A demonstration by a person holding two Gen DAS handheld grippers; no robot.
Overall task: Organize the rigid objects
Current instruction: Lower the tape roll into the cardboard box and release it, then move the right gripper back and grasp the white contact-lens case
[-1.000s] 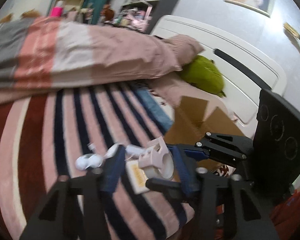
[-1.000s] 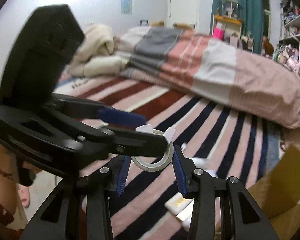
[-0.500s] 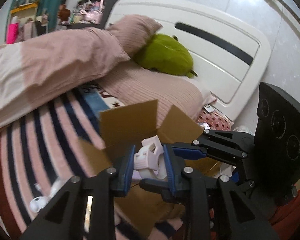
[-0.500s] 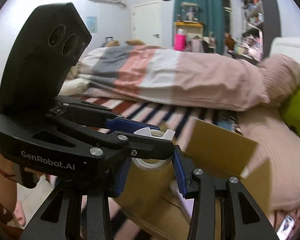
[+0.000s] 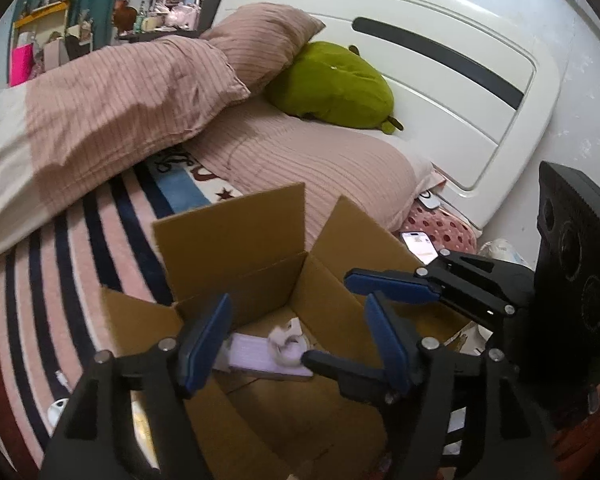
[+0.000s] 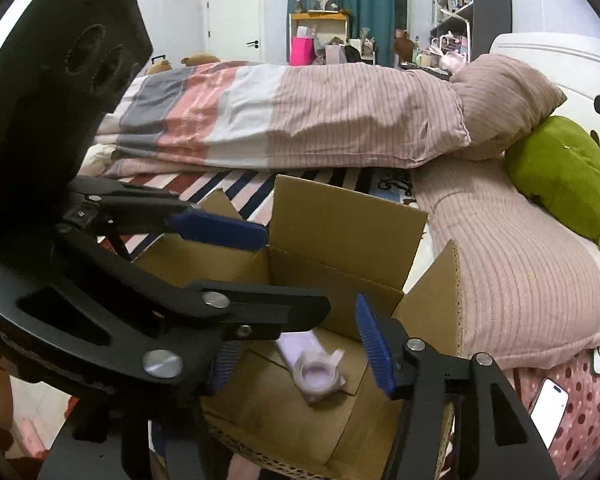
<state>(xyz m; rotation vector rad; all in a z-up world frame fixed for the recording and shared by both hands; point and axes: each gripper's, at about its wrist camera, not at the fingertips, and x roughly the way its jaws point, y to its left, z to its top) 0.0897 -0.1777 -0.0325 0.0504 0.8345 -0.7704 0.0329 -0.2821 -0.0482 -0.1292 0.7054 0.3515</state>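
Note:
An open cardboard box [image 5: 236, 240] [image 6: 340, 216] stands on the bed below both grippers. On its floor lies a white tape roll in its dispenser [image 5: 286, 346] [image 6: 320, 372], resting on a flat lilac item [image 5: 256, 354] [image 6: 300, 344]. My left gripper [image 5: 296, 344] [image 6: 256, 272] hangs over the box with its jaws opening, and nothing is pressed between its blue pads [image 5: 204, 344]. My right gripper [image 6: 300, 356] [image 5: 348, 320] crosses it from the side, jaws opening too, with the tape roll loose below them. The right gripper's near pad is partly hidden behind the left gripper.
The box sits on a striped blanket [image 5: 60, 280] next to a pink pillow [image 5: 320, 172] and a green plush [image 5: 332, 84]. A folded quilt [image 6: 300, 120] lies behind, the white headboard [image 5: 460, 92] at the right. A phone [image 5: 420, 242] lies on a dotted cushion. Small white items [image 5: 58, 408] remain on the blanket.
Both grippers carried the tape roll together from over the striped blanket to over the box. Their jaws then opened and the roll dropped onto the box floor.

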